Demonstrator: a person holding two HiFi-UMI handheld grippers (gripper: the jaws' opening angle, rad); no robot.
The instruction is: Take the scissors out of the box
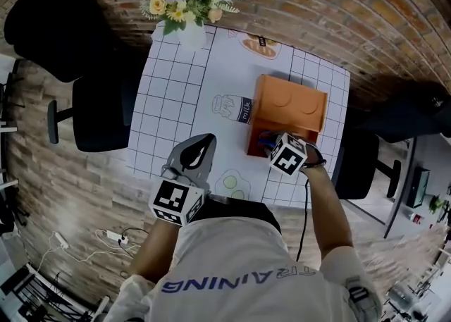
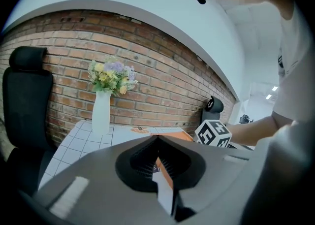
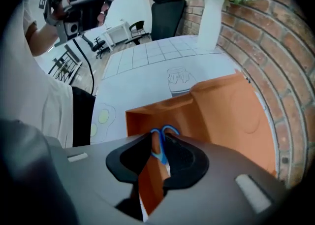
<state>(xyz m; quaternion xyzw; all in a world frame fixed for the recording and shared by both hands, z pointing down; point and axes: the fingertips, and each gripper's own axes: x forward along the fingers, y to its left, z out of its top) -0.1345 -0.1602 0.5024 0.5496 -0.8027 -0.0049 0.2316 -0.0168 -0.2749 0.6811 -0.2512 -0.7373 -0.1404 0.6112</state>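
Note:
An orange box [image 1: 290, 105] stands open on the white grid tablecloth [image 1: 176, 95], right of centre, its lid laid back. My right gripper [image 1: 275, 149] points steeply down into the box's near end, under its marker cube [image 1: 287, 153]. In the right gripper view the blue-handled scissors [image 3: 165, 131] lie inside the box [image 3: 221, 115], showing in the gap at the tips of the open right gripper [image 3: 156, 139]. No pad presses on them. My left gripper [image 1: 206, 141] hovers over the table's near edge, left of the box, jaws shut and holding nothing [image 2: 157, 139].
A white vase of flowers [image 1: 191, 30] stands at the table's far edge by the brick wall. Black chairs sit left [image 1: 99, 106] and right [image 1: 398, 120] of the table. Milk [image 1: 233, 108] and egg [image 1: 232, 185] drawings mark the cloth.

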